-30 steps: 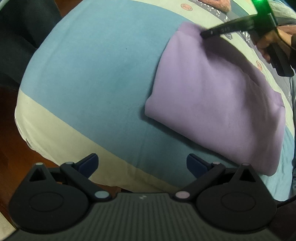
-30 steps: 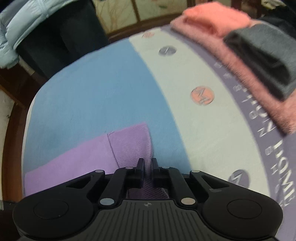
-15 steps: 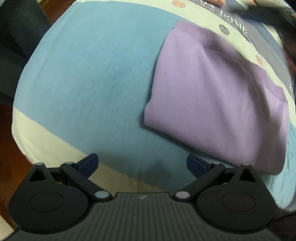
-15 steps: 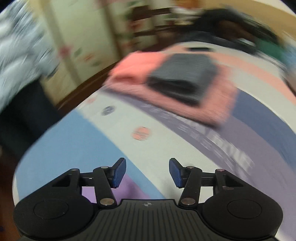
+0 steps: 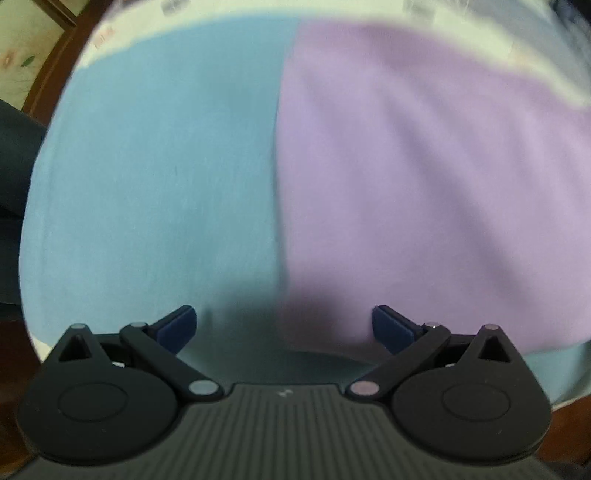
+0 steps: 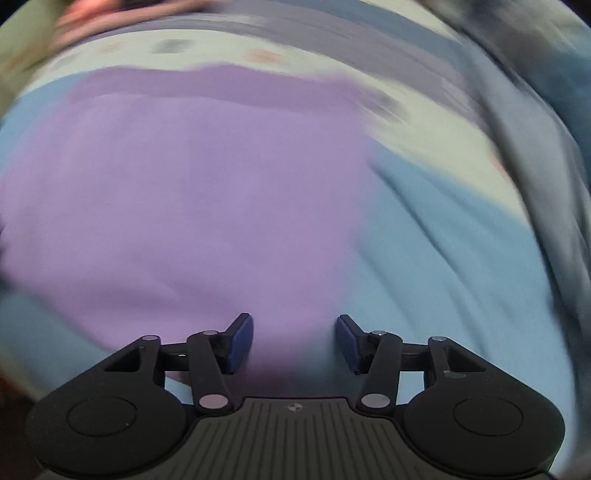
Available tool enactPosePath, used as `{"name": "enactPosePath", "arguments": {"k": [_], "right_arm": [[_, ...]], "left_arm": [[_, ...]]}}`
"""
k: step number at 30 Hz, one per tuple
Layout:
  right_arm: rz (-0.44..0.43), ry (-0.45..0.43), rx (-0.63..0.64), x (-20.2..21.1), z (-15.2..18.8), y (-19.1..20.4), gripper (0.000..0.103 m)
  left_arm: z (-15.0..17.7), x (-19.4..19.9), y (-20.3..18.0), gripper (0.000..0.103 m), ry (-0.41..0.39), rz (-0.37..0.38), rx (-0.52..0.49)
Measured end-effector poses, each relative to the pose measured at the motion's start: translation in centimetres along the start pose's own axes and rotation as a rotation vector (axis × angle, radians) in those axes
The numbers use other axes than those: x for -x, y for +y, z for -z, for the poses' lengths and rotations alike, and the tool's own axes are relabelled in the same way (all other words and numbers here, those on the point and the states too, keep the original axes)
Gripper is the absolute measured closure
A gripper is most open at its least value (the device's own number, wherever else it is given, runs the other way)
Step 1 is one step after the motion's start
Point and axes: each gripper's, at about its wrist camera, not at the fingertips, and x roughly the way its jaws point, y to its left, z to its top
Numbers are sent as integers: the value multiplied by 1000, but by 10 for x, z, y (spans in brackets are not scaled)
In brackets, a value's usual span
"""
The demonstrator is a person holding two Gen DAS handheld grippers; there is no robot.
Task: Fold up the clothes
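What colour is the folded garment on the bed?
Plain lilac purple garment, clearest in the left wrist view.

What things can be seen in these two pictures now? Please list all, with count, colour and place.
garment: one, purple, lying flat on the bed, ahead of both grippers.
bed cover: one, blue with pale and grey stripes, under the garment.
blurred pink thing: cannot tell what, far edge of the bed.
left gripper: one, black with blue pads, open, over the garment's left edge.
right gripper: one, black with blue pads, open, over the garment's right edge.
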Motion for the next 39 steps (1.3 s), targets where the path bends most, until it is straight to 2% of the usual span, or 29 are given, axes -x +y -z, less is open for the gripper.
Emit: {"name": "enactPosePath", "arguments": {"k": [2,4,5,6,9,10,12,16,18,19,20,22,23,24,25,26,27,28,30,31,33,37,39], "right_arm": [[-14,-43,-39,15,3,-4,53],[-63,-129,-6,31,-1,9,53],[-92,-177,18,40,-3,17,53],[-127,-206,58,43,-7,29,52],[-240,-261,202,41,-18,72,48],[-277,-279,250,40,-22,87,47],[-335,-294,366,34,-28,115,47],[-360,-216,659,0,-17,145,47],[-351,-206,721,-7,-8,130,47],[-350,-206,711,-8,-5,118,46],[-351,-205,682,-7,-4,103,47],[-305,-195,630,-2,2,76,40],[-284,-189,607,4,4,66,36],[-263,-182,585,9,6,56,36],[-242,-175,562,14,7,45,39],[-221,-169,539,20,9,35,46],[-200,-162,517,25,11,25,50],[-179,-155,494,30,12,15,49],[-219,-251,481,53,4,16,44],[-247,-297,494,62,-3,21,41],[-291,-326,602,54,-22,46,38],[-360,-317,860,14,-65,94,39],[-389,-277,948,-9,-79,108,40]], "left_arm": [[0,-11,9,0,31,44,28],[0,-10,18,0,36,70,57],[1,-6,19,0,30,59,55],[2,0,18,0,18,45,49],[1,33,13,0,-91,94,15],[-2,42,10,0,-127,138,-11],[-9,48,-1,0,-171,177,-98],[-20,13,-17,0,-126,156,-295],[-15,-9,-11,0,-77,108,-366],[-12,-19,-6,0,-52,83,-394],[-11,-23,6,0,-36,125,-358],[-12,-30,37,0,16,222,-209],[-11,-30,46,0,25,242,-166],[-11,-29,54,0,33,260,-123],[-10,-24,57,0,21,256,-116],[-9,-13,56,0,-13,245,-126],[-8,3,55,0,-73,244,-148],[-8,24,53,0,-151,285,-173],[-12,54,46,0,-252,401,-216],[-18,65,38,0,-283,461,-261],[-32,71,9,0,-318,524,-412],[-55,60,-64,0,-299,544,-788],[-45,51,-91,0,-268,539,-960]]}}
